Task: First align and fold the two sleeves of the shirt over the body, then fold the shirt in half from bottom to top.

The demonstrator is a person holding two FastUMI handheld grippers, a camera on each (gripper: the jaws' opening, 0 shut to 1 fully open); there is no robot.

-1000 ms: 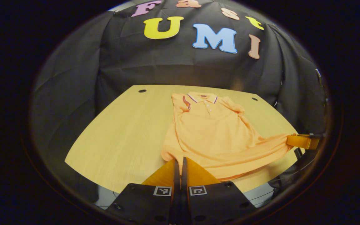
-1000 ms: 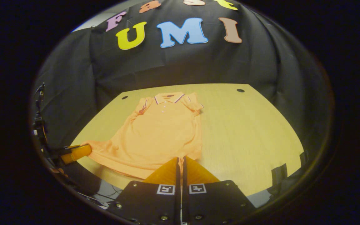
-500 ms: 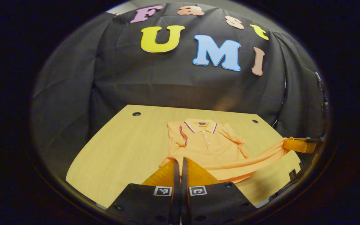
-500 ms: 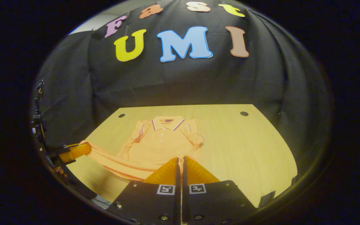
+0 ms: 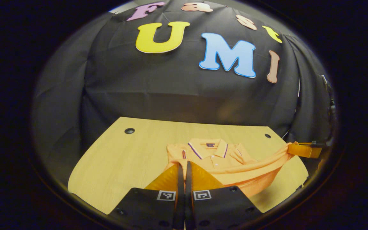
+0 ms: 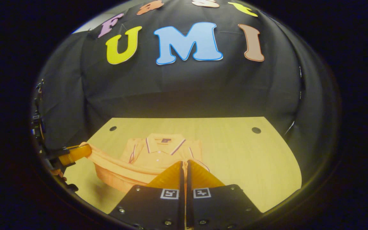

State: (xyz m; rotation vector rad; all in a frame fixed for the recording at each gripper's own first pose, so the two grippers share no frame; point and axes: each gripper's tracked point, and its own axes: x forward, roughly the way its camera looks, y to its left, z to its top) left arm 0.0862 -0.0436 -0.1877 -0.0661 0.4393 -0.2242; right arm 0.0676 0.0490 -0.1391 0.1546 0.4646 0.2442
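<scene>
Both tools clenched on the hem corners of the orange shirt (image 5: 235,166), left tool (image 5: 184,166) and right tool (image 6: 184,164) lifting hem above the bench (image 5: 123,159) toward collar; soft, light, floppy fabric, corners best hold.

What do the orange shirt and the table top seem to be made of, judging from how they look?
Shirt: soft knit fabric, matte, probably cotton or a blend; it sags and creases between the grippers, and has a striped collar and small buttons.
Table: light wood or wood-look laminate, smooth with a slight sheen; fine straight grain lines show. Solid wood or veneer cannot be told.
</scene>
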